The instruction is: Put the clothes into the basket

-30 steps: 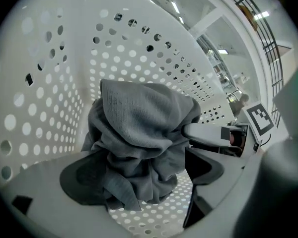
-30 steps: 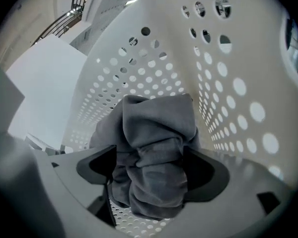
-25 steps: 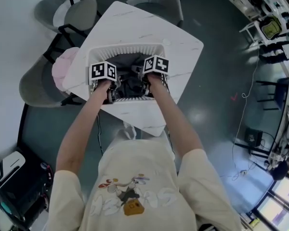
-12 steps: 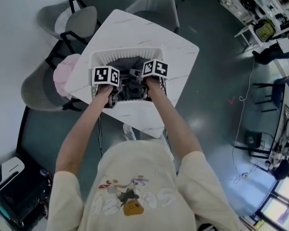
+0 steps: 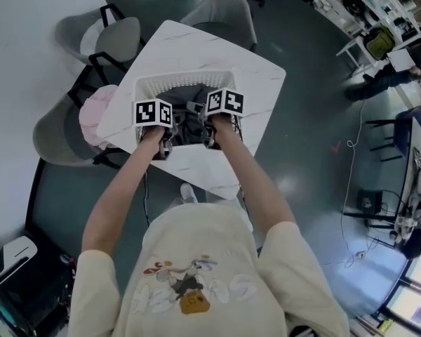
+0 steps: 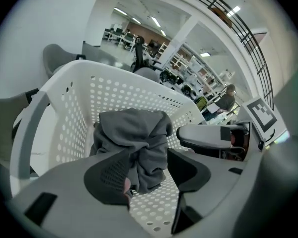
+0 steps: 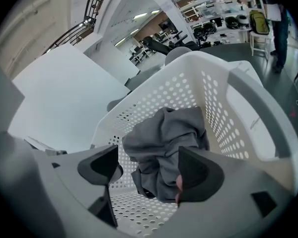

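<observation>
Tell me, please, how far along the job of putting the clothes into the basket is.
Done: the grey garment lies inside the white basket. In hand: nothing; the jaws of the left gripper have just been closing, with the garment showing between them but not pressed, and the jaws of the right gripper stand apart above it. Remaining: perhaps the pink cloth on the chair.

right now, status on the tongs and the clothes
Left tongs have just been closing, nothing between them; right tongs open, empty. Grey garment lying in white basket. Nothing in the way.
</observation>
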The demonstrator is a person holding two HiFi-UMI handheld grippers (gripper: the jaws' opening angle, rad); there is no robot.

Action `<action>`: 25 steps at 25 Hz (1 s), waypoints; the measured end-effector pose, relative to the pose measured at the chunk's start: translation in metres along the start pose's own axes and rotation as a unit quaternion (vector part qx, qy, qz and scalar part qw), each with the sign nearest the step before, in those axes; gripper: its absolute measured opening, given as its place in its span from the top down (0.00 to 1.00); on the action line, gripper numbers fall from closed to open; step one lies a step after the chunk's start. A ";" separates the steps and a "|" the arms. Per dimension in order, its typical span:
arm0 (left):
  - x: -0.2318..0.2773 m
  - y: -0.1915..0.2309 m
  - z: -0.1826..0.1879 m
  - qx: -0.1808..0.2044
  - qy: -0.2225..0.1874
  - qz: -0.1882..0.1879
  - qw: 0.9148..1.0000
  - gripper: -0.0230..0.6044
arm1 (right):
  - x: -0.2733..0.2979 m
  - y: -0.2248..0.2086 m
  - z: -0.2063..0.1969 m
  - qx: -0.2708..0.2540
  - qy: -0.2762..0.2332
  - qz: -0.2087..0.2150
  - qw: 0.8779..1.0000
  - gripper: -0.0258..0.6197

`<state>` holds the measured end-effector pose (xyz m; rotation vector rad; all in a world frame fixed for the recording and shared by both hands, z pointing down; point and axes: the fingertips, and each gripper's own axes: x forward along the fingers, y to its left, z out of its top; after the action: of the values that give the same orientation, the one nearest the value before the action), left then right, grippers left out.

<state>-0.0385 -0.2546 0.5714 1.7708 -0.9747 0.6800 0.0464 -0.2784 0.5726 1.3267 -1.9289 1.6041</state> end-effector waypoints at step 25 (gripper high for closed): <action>-0.061 -0.020 -0.009 0.026 -0.094 0.045 0.994 0.95 | -0.064 0.062 -0.024 -0.106 -0.095 -0.021 0.990 0.89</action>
<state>-0.0536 -0.2233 0.5169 1.8703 -1.1800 0.6062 0.0236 -0.2312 0.4968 1.4625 -2.0985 1.2512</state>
